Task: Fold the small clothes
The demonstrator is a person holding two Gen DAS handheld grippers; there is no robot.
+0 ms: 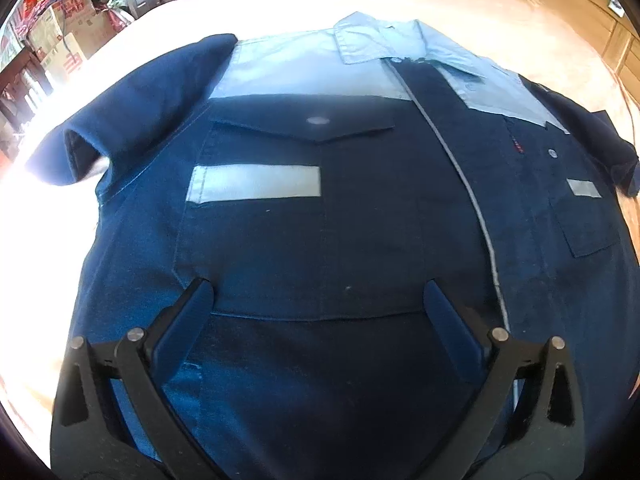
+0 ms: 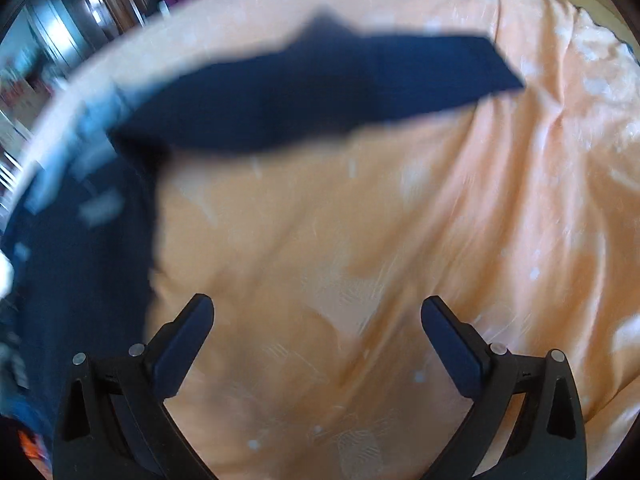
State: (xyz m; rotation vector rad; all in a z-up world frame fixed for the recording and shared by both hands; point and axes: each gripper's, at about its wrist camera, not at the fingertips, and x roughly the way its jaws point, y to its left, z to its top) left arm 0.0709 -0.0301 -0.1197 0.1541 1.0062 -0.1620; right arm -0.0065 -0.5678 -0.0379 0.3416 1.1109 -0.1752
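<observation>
The left gripper, black-framed with two dark blue padded fingers, hangs nearest the lens with its jaws spread wide and nothing between them. Beneath and between those fingers lies the navy short-sleeved work shirt with a pale blue yoke and collar, spread front-up and buttoned on the peach patterned bedspread. The fingertips sit over the lower hem of its chest pocket, which carries a grey reflective strip; whether they touch the cloth cannot be told. The collar points to the far edge of the bed, and one sleeve reaches toward the left edge.

In the right wrist view, which is blurred, the right gripper is also wide apart and holds nothing. It hangs over bare bedspread, with the shirt's body just beside its left finger and the shirt's other navy sleeve stretched out flat well beyond the fingertips, toward the far edge of the bed.

Cardboard boxes stand past the bed's far left corner.
</observation>
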